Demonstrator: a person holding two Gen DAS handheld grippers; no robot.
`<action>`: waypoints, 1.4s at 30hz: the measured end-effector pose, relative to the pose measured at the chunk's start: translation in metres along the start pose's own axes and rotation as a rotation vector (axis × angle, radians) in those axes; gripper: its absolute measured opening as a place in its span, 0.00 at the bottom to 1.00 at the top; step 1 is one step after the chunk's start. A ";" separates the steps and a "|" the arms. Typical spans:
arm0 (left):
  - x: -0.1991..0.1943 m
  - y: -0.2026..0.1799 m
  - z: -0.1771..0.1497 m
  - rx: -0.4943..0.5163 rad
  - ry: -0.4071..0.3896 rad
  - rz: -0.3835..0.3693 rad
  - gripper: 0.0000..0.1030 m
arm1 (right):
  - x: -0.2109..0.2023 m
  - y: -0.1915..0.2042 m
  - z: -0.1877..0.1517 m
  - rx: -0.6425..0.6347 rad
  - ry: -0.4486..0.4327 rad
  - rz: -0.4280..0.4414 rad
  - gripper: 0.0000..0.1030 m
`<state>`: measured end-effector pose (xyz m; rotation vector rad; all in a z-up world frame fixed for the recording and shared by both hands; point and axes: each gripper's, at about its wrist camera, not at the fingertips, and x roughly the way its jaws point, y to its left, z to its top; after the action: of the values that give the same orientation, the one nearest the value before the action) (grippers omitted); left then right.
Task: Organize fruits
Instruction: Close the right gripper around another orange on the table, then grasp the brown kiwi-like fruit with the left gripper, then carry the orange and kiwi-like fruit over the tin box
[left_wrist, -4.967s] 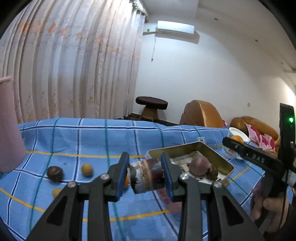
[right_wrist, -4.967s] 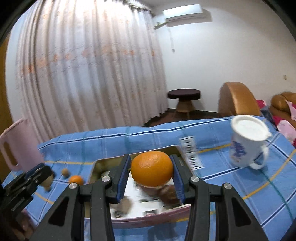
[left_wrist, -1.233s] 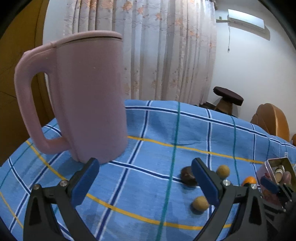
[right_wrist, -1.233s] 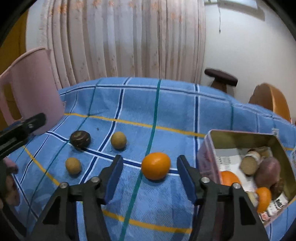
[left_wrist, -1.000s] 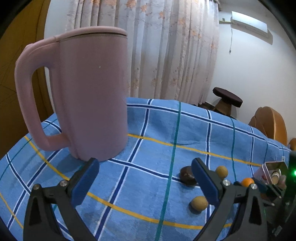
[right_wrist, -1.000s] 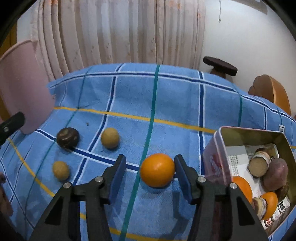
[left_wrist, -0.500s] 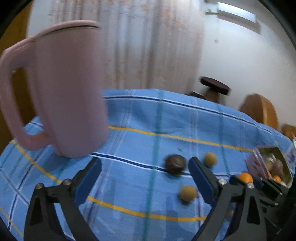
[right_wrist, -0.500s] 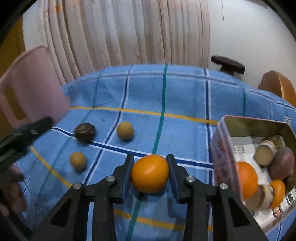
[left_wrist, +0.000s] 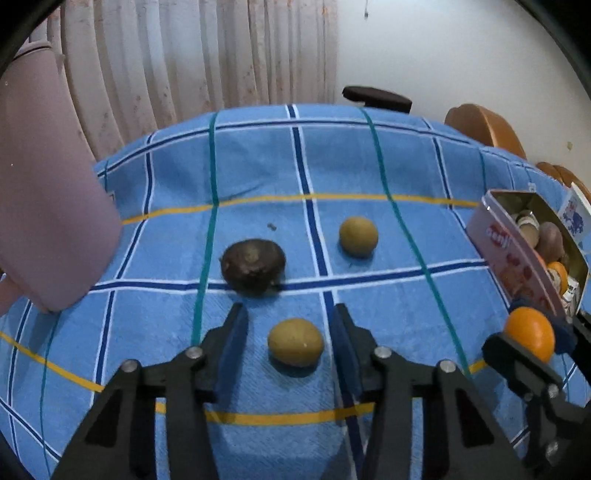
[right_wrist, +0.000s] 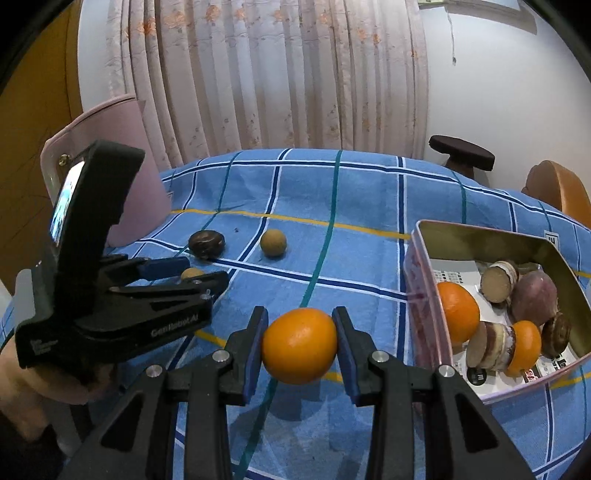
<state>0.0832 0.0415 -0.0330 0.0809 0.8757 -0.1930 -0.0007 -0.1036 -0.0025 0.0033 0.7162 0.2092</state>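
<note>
The right claw (right_wrist: 299, 345) has clamped on an orange (right_wrist: 300, 345) and lifted it just clear of the blue checked cloth (right_wrist: 332, 206), where a second ago the fruit still sat on the cloth between parted fingers. The tin (right_wrist: 436, 295), the landmark of this desk, stands just to the right of the held orange and already carries two oranges, a purple tuber and several cut pieces. To the left of the tin, the left claw (left_wrist: 291, 343), which a second ago hovered wide apart near the pink jug (left_wrist: 44, 192), has dropped over the nearest yellow-brown fruit (left_wrist: 295, 347); its fingers stand apart on either side, not yet touching it. Farther from the tin lie a dark brown fruit (left_wrist: 253, 266) and a second yellow-brown fruit (left_wrist: 358, 236), both loose on the cloth. The change suggests a fourth fruit is on its way to the tin, with a short carry rightward over the rim left to do, while the left claw looks set to close on the next. Three pieces remain outside the tin.
</note>
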 end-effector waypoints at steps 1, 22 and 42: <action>0.000 0.000 0.000 0.001 0.000 0.004 0.46 | 0.001 0.000 0.000 0.001 0.005 0.002 0.37; -0.063 -0.006 -0.003 -0.018 -0.389 0.079 0.28 | -0.038 -0.005 0.005 -0.012 -0.191 -0.074 0.37; -0.071 -0.023 -0.013 -0.133 -0.377 0.004 0.28 | -0.067 -0.048 0.006 0.020 -0.244 -0.087 0.37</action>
<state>0.0240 0.0304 0.0137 -0.0770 0.5108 -0.1398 -0.0369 -0.1629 0.0417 0.0166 0.4744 0.1157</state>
